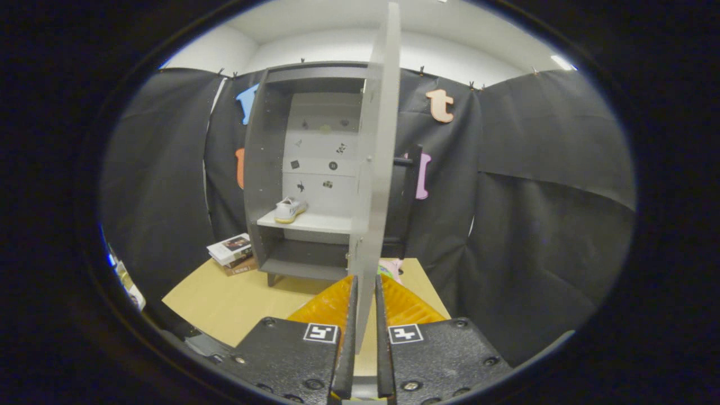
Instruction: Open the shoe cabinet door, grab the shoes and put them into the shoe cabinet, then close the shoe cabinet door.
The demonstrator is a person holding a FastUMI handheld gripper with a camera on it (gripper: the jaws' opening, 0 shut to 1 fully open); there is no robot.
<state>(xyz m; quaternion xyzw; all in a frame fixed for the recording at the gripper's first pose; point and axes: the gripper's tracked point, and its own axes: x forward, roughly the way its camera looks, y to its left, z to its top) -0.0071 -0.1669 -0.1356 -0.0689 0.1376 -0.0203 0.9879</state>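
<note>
Jaws (364, 292): I see them narrowed on the near edge of the open door, one finger on each face, gripping it.
Door (378, 140): swung out toward me, edge-on, running up from between the fingers.
Shoe cabinet (264, 169): grey, open, standing at the far side of the surface (225, 304).
Shoe (290, 210): white, on the middle shelf, left side.
Books (230, 250): stacked left of the cabinet, just beside its foot.

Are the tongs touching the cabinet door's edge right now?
Touching. In the gripper view, the door stands edge-on between the tongs, and both fingers lie flush against its lower edge with no gap showing. The shoe sits on the shelf beyond.
</note>
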